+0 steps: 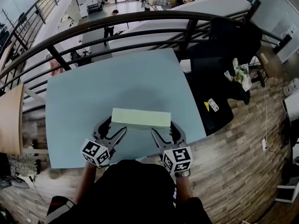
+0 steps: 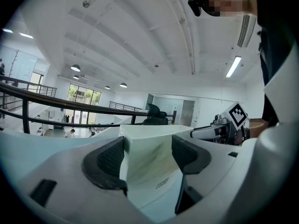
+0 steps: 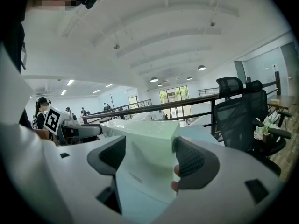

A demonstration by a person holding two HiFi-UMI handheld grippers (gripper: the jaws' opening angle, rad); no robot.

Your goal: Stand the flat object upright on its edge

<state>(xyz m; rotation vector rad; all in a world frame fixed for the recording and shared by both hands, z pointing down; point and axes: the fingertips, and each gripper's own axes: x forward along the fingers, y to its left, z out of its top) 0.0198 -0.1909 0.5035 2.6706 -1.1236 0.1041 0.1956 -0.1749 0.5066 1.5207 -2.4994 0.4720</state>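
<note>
Flat object (image 1: 141,118): a pale green, box-like slab, lying crosswise over the near edge of a light blue table (image 1: 88,97) and held at both short ends. Only its long narrow top face shows from above, so it seems to be up on its edge. Whether the lower edge rests on the table cannot be told.

At the left end, the left gripper (image 1: 114,128) is clamped onto the slab, its dark ribbed pads (image 2: 108,158) pressing the two broad faces. At the right end, the right gripper (image 1: 164,129) pinches the slab the same way.

The slab looks stiff and fairly light, with crisp corners and smooth faces that might slip. It probably handles best gripped low on the ends and squeezed evenly. Being so narrow, it may tip once let go.

Farther right, off the table, stands a black chair (image 1: 224,45).
</note>
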